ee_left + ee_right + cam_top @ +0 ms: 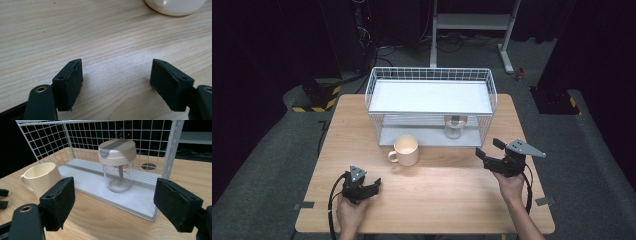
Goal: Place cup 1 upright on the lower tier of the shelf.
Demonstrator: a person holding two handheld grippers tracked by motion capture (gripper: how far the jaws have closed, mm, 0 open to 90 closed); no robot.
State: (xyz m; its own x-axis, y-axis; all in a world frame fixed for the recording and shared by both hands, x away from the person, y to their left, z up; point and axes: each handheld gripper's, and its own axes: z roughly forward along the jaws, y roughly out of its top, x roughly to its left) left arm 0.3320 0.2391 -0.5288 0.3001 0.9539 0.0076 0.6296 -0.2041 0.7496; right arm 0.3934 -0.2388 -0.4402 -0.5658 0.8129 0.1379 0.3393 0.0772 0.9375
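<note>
A cream mug [406, 149] stands on the wooden table [437, 195] just in front of a white wire rack [430, 73]. On the rack's lower shelf [90, 178] is a clear jar [454, 128] with a cream lid. My left gripper [374, 186] rests low at the table's near left, open, with bare wood between its pads [72, 82]; the mug's base [175, 6] lies well ahead of it. My right gripper [488, 148] hovers at the right, open and holding nothing, facing the jar [118, 167] and the mug [42, 178] from a short distance.
The rack has a flat white upper shelf [432, 96] above the jar, and its corner post [172, 150] stands right of the jar. Dark floor, cables and a metal stand [472, 22] lie beyond the table. Open wood stretches between the two grippers.
</note>
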